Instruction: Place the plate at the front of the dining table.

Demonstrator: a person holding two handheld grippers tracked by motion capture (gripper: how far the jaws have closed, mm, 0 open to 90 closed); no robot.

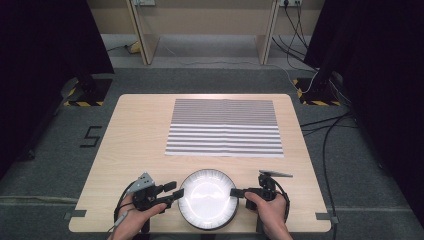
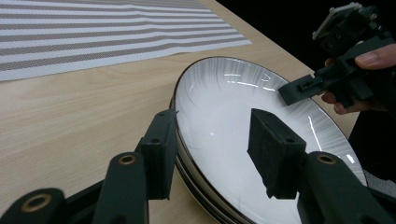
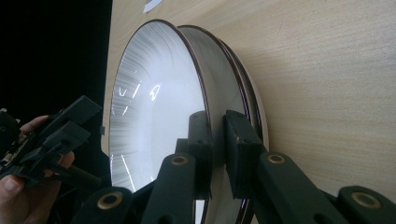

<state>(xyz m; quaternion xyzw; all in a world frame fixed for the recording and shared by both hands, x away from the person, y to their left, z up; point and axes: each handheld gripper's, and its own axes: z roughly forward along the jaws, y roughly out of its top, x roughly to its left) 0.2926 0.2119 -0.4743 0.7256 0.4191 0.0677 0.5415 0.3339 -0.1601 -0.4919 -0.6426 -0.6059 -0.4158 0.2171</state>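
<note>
A stack of white plates (image 1: 207,197) with dark rims sits at the near edge of the wooden table (image 1: 135,135). My left gripper (image 1: 175,193) is open at the stack's left side; in the left gripper view its jaws (image 2: 215,154) straddle the top plate's (image 2: 224,107) rim, one jaw outside and one over the bowl. From the right, my right gripper (image 1: 235,192) is shut on the top plate's rim. In the right gripper view its jaws (image 3: 218,140) pinch that rim (image 3: 205,93), with lower plates behind it.
A grey-and-white striped placemat (image 1: 224,127) lies flat across the far half of the table. Bare wood runs between it and the plates. Dark stands and cables are on the floor around the table.
</note>
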